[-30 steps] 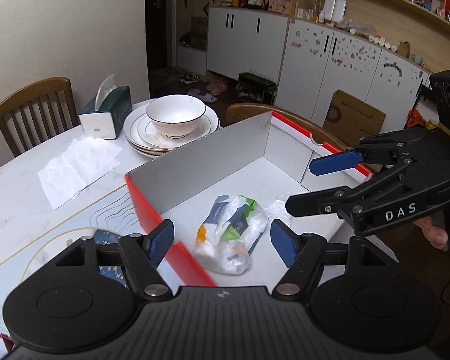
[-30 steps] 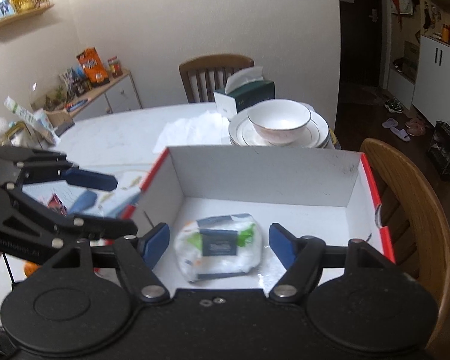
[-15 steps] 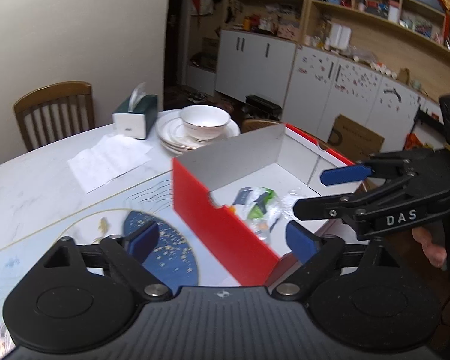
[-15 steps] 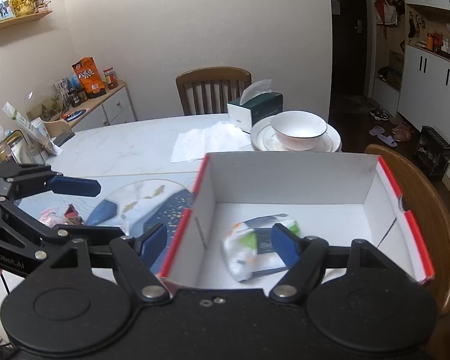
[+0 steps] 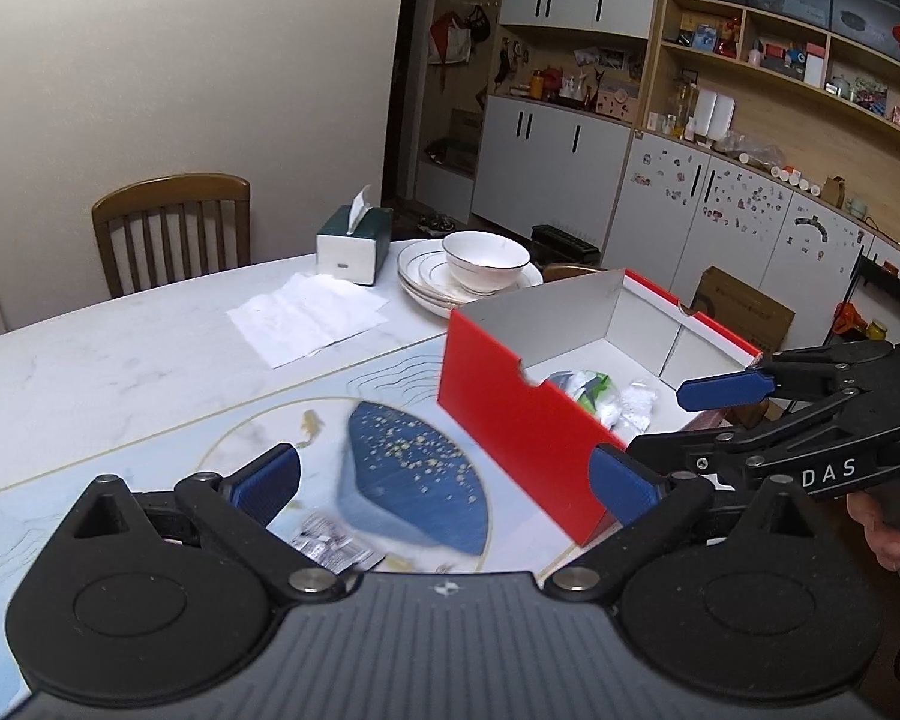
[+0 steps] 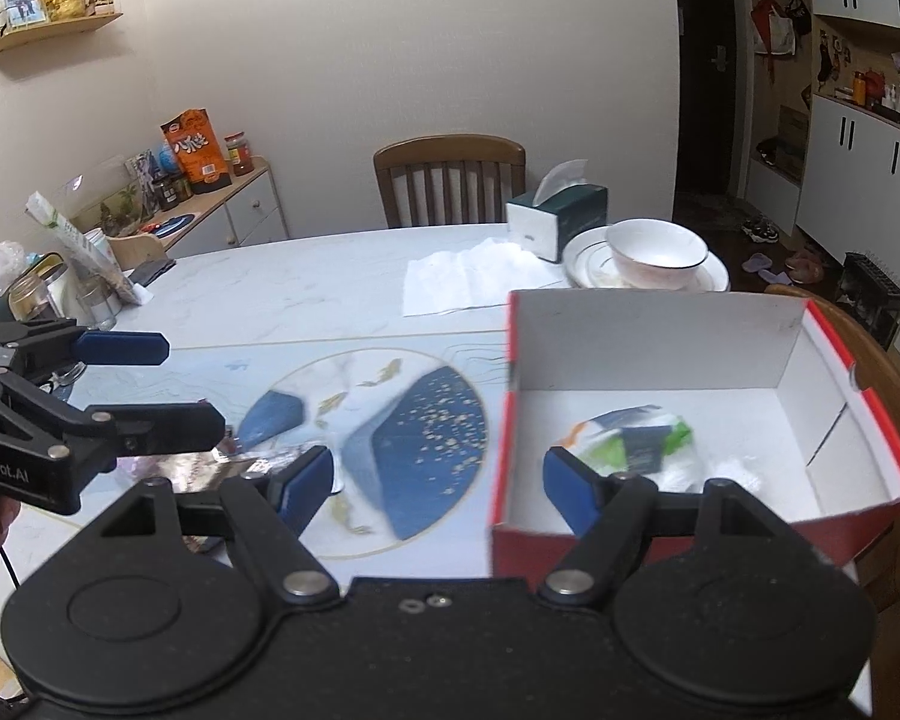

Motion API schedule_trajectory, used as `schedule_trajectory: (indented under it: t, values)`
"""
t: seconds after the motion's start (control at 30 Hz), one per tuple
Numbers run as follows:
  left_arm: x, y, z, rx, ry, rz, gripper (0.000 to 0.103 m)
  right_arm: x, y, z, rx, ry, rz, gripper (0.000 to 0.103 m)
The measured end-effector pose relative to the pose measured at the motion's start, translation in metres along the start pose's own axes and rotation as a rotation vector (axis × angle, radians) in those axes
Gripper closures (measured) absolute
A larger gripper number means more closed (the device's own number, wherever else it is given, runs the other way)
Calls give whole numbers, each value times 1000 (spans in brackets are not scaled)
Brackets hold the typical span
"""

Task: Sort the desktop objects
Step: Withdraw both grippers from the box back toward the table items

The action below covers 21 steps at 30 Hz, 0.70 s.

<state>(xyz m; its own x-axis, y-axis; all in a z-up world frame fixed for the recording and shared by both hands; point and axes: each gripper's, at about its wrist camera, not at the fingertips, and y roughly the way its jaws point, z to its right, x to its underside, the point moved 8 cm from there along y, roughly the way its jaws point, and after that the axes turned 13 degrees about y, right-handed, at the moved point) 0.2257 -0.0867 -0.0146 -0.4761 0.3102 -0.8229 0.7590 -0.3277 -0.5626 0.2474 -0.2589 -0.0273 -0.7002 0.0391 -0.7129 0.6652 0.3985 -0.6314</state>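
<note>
1. Red box (image 6: 678, 360) stands at the counter's (image 5: 120, 360) right edge, open-topped, with a white wipes packet (image 6: 636, 438) and a clear wrapper scrap (image 5: 636, 405) lying inside.
2. Left claw (image 5: 444, 477) hangs over the blue-patterned mat (image 5: 414, 480), jaws wide apart and empty; right claw (image 6: 438, 489) hovers at the box's near-left corner, jaws likewise apart, empty.
3. Small foil packets (image 5: 330, 543) lie blurred on the mat near the counter's front edge, just below the left claw.
4. Judging by this, one deposit is finished and the fetching step is in hand; next, lower the left claw around a packet, close, and carry it to the box.
</note>
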Motion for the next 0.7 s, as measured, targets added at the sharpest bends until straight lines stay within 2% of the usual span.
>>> schedule_trajectory:
  t: [0.13, 0.43, 0.7]
  values:
    - [14, -16, -10, -25, 6, 6, 0, 8, 2, -16, -3, -3, -6, 26]
    - [57, -37, -42, -77, -24, -36, 0, 23, 12, -48, -6, -19, -16, 26]
    - [92, -42, -50, -65, -27, -76, 0, 32, 26, -69, -7, -32, -31, 26]
